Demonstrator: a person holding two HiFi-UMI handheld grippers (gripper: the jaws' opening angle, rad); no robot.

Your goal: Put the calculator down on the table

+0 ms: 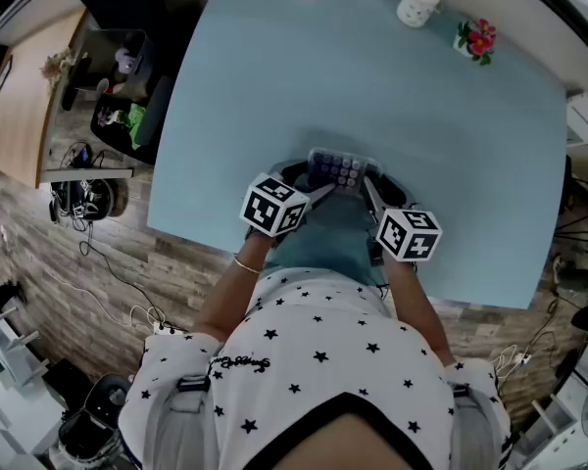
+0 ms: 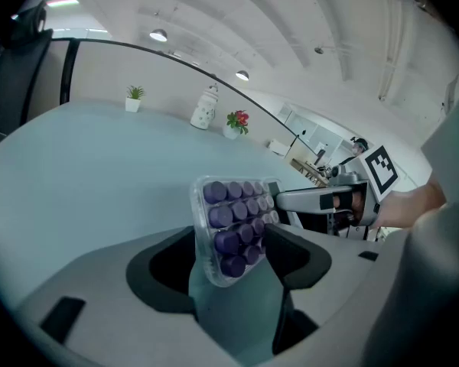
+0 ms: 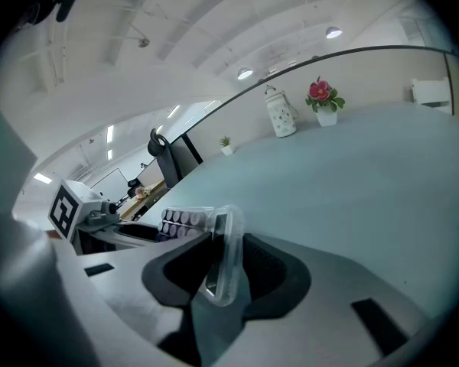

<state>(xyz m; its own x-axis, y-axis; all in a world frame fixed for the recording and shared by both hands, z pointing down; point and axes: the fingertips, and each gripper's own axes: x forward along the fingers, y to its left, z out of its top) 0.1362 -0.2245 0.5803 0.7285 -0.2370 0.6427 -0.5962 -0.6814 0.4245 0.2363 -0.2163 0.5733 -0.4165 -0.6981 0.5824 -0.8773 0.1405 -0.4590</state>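
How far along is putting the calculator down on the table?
Done: nothing set down yet. The calculator sits tilted over the near edge of the table, not flat. In hand: the right hand-held gripper clamps its thin edge, while the left hand-held gripper has its jaws wide around it, seemingly loose. Left: lower it flat and release.

No writing was legible: the small script on the person's star-print shirt (image 1: pixel 323 351) was too blurred to read.
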